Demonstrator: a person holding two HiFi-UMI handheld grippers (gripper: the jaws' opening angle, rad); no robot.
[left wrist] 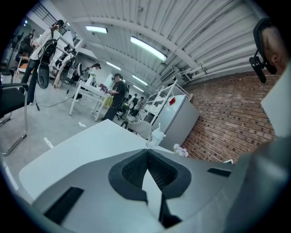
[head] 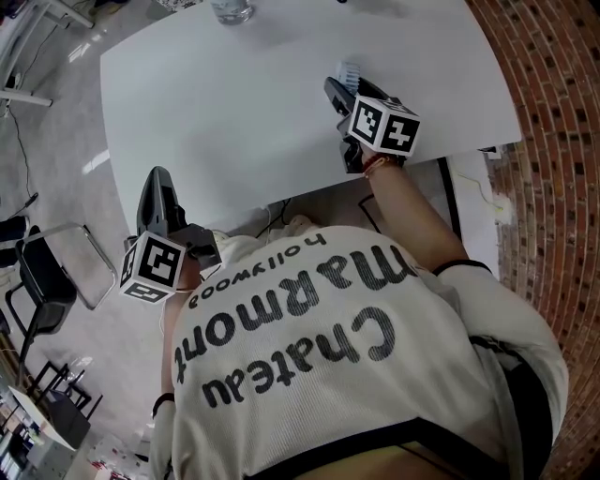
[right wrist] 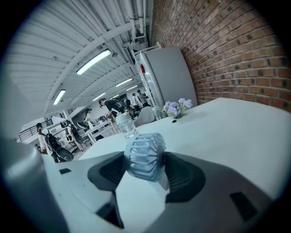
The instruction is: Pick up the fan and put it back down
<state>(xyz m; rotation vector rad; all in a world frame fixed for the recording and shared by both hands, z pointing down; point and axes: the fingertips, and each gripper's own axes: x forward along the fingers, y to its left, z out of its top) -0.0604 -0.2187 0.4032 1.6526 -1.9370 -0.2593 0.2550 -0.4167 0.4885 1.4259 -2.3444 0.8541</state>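
A small pale-blue fan (right wrist: pixel 145 148) with a ribbed grille sits between the two dark pads of my right gripper (right wrist: pixel 144 166), which press on its sides. In the head view the fan (head: pixel 349 71) shows just past the right gripper (head: pixel 342 86), low over the right part of the white table (head: pixel 234 103); whether its base touches the top I cannot tell. My left gripper (head: pixel 157 180) hovers at the table's near left edge. Its jaws meet at the tips (left wrist: pixel 148 154) and hold nothing.
A clear lidded bottle (head: pixel 232 9) stands at the table's far edge, also the bottle (right wrist: pixel 126 125) ahead of the fan. A small bunch of flowers (right wrist: pixel 176 108) sits further back. A brick wall (head: pixel 553 94) runs along the right, a chair (head: pixel 47 272) stands left.
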